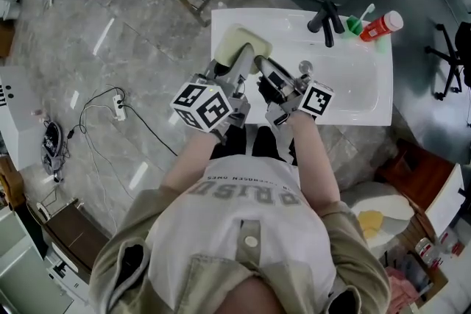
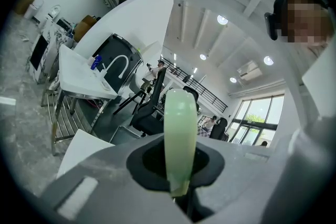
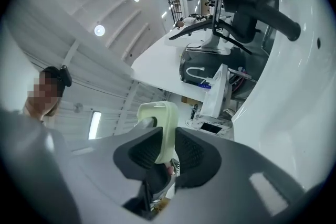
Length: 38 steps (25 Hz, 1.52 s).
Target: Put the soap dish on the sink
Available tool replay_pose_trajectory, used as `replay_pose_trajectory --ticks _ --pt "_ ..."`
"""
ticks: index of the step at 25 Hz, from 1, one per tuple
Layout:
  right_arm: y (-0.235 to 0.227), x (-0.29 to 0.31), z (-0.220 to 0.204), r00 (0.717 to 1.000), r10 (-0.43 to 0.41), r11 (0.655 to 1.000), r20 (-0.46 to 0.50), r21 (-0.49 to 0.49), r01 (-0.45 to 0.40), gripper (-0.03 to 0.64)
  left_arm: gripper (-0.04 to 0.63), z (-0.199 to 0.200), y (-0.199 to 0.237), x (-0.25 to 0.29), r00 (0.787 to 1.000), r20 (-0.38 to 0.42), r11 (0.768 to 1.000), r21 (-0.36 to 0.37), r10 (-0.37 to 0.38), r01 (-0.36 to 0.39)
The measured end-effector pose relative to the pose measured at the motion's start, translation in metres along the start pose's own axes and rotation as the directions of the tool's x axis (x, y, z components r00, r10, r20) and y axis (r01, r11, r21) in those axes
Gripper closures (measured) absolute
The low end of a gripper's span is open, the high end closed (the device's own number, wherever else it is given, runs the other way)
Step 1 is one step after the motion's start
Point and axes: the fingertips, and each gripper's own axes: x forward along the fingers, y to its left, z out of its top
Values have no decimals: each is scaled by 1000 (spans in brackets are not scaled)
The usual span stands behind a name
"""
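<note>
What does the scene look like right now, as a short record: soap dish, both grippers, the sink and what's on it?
soap dish: pale green, held over the sink's left end; contact with the sink cannot be told
left gripper: shut on the soap dish's edge
right gripper: shut on the soap dish's edge
sink: white, rectangular
sink's far edge: black faucet, small green item, red bottle
task state: dish not yet released

Soap dish (image 1: 234,46): pale green, rounded corners, raised rim. Held tilted over the left end of the sink (image 1: 353,118), clamped by left gripper (image 1: 243,62) and right gripper (image 1: 263,74). Sink: white, rectangular, basin bare.
</note>
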Motion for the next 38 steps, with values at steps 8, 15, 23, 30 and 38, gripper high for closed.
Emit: replay_pose_trajectory --ticks 8,15,23,30,38 --pt "-23 -11 3 990 -138 990 -31 15 138 556 561 -22 15 10 994 -113 1000 26 15 -12" --pt "-41 -27 10 974 -221 975 -51 23 223 556 408 -36 20 15 968 -251 978 197 -21 73" --pt "-63 -37 20 934 -329 944 -141 -46 326 555 275 -49 34 12 883 -465 797 558 69 232" --pt "-84 -32 19 893 -399 917 -209 -87 390 555 244 -56 51 17 848 -518 688 658 117 307" --pt "-95 -35 25 874 -433 901 -219 -98 422 555 241 -72 71 9 816 -554 641 689 166 338"
